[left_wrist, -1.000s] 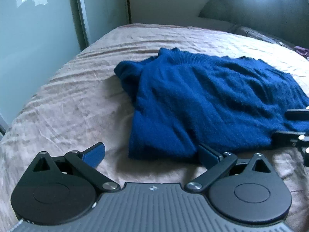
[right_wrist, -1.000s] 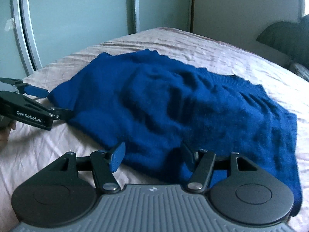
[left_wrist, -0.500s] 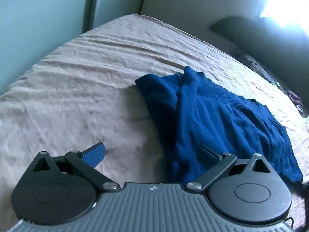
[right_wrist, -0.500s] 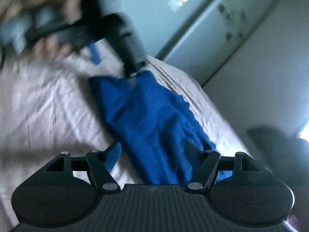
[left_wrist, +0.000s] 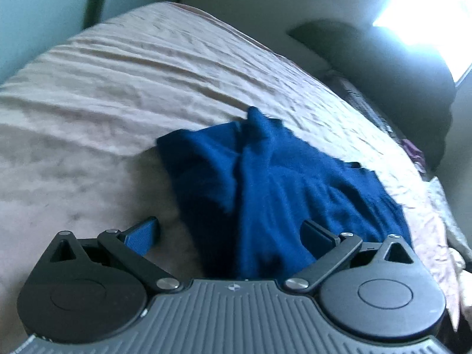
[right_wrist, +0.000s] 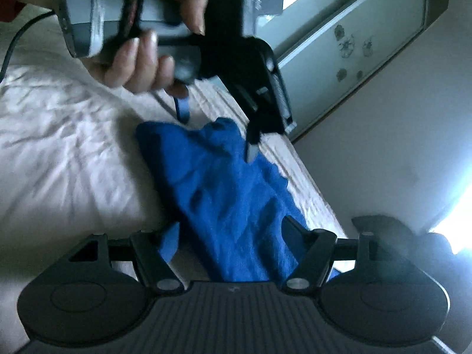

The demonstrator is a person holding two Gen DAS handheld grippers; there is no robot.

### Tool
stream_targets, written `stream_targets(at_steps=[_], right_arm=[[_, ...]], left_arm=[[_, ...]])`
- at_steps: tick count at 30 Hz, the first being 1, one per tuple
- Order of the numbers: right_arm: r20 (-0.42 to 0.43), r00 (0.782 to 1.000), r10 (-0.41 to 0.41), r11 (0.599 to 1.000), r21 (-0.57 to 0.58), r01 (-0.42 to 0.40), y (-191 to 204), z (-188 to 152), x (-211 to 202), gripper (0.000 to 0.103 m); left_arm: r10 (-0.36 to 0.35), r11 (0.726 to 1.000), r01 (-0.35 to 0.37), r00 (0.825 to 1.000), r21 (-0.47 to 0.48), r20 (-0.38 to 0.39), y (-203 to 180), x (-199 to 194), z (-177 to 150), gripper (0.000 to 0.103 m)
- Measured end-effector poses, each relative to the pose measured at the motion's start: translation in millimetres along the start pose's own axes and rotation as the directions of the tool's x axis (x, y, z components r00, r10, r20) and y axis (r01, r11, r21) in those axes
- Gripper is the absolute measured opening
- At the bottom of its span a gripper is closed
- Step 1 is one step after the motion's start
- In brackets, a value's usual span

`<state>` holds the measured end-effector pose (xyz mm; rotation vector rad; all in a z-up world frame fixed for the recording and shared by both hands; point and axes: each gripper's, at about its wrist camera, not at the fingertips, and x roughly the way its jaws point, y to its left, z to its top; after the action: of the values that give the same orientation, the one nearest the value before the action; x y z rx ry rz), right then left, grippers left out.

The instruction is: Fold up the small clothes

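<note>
A dark blue sweater [left_wrist: 295, 194] lies folded in a long strip on the bed [left_wrist: 118, 94]. My left gripper [left_wrist: 230, 233] hangs open over its near end, one fingertip over the sheet and the other over the knit, gripping nothing. In the right wrist view the sweater [right_wrist: 224, 200] runs away from my right gripper [right_wrist: 233, 240], which is open astride the near end without pressing on it. A hand [right_wrist: 138, 59] holds the left gripper [right_wrist: 218, 129] open just above the sweater's far end.
Wrinkled beige sheet [right_wrist: 59, 159] lies around the sweater. Glass wardrobe doors [left_wrist: 44, 14] stand beyond the bed's far edge. A dark headboard [left_wrist: 383, 67] and a bright window [left_wrist: 427, 8] are at the right. A black cable [right_wrist: 14, 38] trails from the left gripper's handle.
Both cameras have swung and rolled, so the sweater now runs lengthwise in view. The left gripper moved from beside the sweater's edge to above its far end. Both grippers stayed open.
</note>
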<state>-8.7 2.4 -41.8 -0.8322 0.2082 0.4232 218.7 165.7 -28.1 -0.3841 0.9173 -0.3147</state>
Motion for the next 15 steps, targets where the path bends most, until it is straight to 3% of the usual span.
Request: stream_targets(at_steps=[6,8,12,14,15], right_arm=[[0.017,0.999,-0.031,0.999,0.022,0.031,2.7,14.3,24.0,0.068],[0.014,1.000,-0.023,0.999,0.024,0.023,3.9,18.0,30.5,0.061],[0.011,1.000,0.001,1.000,0.002,-0.001,10.0,24.0,42.2,0.035],[0.015,1.000,0.009,1.000,-0.013,-0.008,12.8,26.5,45.5,0.029],[0.018,1.000,0.012,1.000,-0.018,-0.011,13.7,26.9,45.7,0.025]], left_arm=[[-0.142,0.989,0.141,0.990,-0.038,-0.023,4.1,23.0,18.2,0.101],[-0.179,0.981,0.177,0.984,-0.075,-0.015,7.8,30.1,24.4,0.101],[-0.226,0.967,0.225,0.974,-0.123,0.001,12.1,43.2,37.2,0.099],[-0.210,0.972,0.210,0.978,-0.108,0.004,9.2,46.3,40.9,0.090],[-0.191,0.978,0.190,0.982,-0.090,0.004,6.5,47.3,41.7,0.080]])
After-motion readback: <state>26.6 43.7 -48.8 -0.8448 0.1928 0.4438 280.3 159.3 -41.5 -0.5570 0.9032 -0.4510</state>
